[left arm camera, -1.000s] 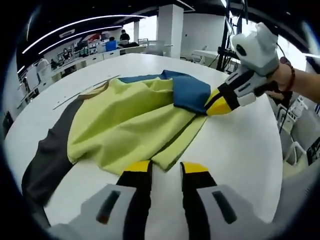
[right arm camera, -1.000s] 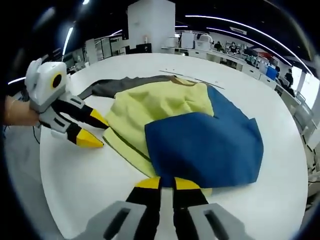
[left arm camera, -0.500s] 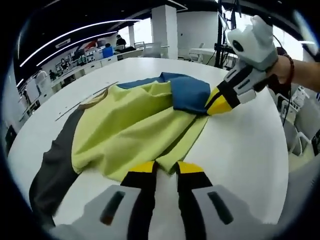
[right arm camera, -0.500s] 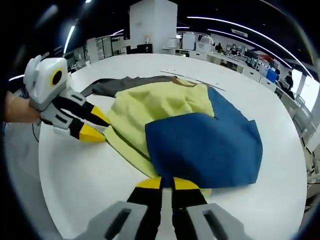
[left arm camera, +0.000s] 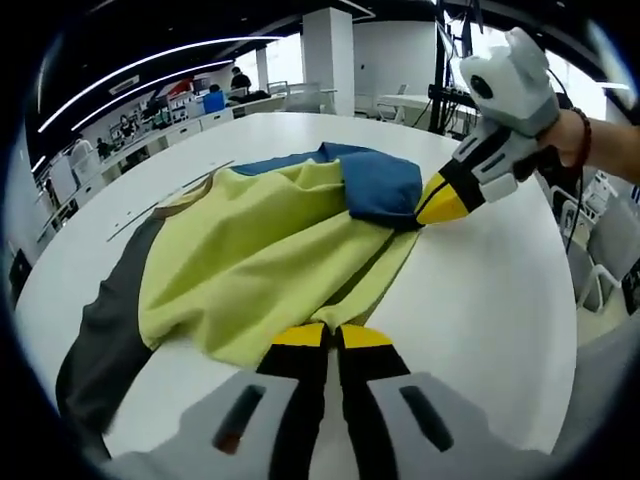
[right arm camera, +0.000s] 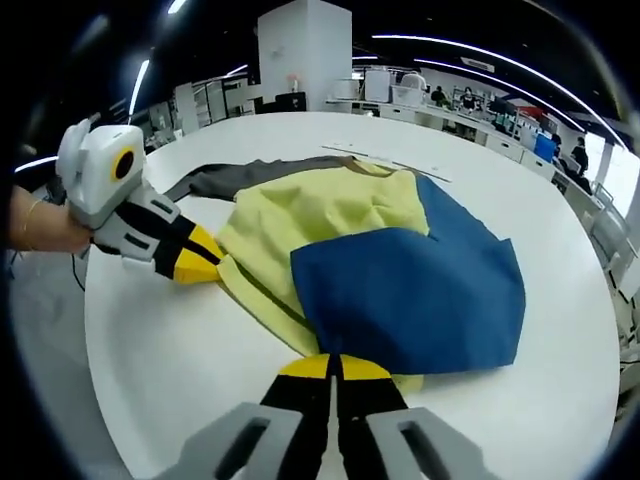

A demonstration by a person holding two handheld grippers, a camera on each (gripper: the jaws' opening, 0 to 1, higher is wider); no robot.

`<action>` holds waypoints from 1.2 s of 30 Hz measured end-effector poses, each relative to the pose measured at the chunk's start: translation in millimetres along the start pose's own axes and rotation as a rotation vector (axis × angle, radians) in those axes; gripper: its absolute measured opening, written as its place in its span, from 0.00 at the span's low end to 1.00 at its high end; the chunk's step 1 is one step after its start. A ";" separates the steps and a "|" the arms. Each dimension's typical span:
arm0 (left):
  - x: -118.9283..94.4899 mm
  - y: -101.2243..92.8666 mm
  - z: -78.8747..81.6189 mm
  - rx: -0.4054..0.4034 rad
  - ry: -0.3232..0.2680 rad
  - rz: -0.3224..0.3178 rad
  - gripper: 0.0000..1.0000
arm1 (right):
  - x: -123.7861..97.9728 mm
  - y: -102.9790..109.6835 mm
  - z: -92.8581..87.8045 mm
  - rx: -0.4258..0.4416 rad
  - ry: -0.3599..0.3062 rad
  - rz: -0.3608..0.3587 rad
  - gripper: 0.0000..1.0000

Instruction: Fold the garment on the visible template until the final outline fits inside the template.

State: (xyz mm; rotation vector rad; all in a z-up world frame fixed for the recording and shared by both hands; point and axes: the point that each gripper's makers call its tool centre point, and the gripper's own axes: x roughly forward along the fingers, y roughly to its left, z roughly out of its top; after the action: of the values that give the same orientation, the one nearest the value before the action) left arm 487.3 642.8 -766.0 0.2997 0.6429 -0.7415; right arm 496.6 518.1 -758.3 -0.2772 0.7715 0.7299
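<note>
Here the garment (left arm camera: 260, 250) lies spread on the round white table (left arm camera: 490, 300), a piece of yellow-green, blue and dark grey cloth; in the left gripper view the yellow-green panel takes the middle, the blue part (left arm camera: 375, 180) is folded over it at the far right, and the grey sleeve (left arm camera: 105, 320) trails off toward the left edge of the table. The left tool (left arm camera: 332, 335) rises from the bottom of that view with its yellow-tipped jaws pressed together on the near hem of the yellow-green cloth; the hem runs right in between the tips. The right tool (left arm camera: 440, 200) comes in from the upper right, held by a hand (left arm camera: 570, 135) with a bracelet at the wrist; its tips are clenched on the edge of the blue fold.

In the right gripper view the blue panel (right arm camera: 410, 290) lies nearest, over the yellow-green cloth (right arm camera: 320, 215); the right tool (right arm camera: 335, 368) has its jaws closed on the near edge of the garment, where blue meets yellow-green. The left tool (right arm camera: 200, 265) shows at the left, its tips closed on the yellow-green hem; a hand (right arm camera: 40, 225) holds it. Thin dark lines (right arm camera: 385, 155) mark the table beyond the collar; desks and people stand far behind in the room.
</note>
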 end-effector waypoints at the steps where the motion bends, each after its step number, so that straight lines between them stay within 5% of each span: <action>1: -1.6 -1.1 -0.7 0.004 0.001 -0.004 0.00 | -3.5 -0.5 2.1 0.008 -0.005 0.003 0.00; 21: -38.6 -21.5 -6.3 -0.033 -0.012 -0.054 0.00 | -60.0 -63.7 42.7 0.094 -0.111 -0.150 0.00; 30: -61.6 -18.8 -13.0 -0.060 -0.024 -0.040 0.00 | -78.8 -96.9 32.4 0.153 -0.101 -0.253 0.00; 36: -78.4 -15.2 -22.8 -0.093 -0.024 -0.019 0.00 | -92.5 -121.3 15.9 0.265 -0.115 -0.320 0.00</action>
State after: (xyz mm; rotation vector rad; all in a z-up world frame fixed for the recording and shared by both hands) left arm 422.8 684.2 -734.1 0.1994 0.6566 -0.7304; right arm 543.3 392.0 -684.5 -0.1127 0.6851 0.3341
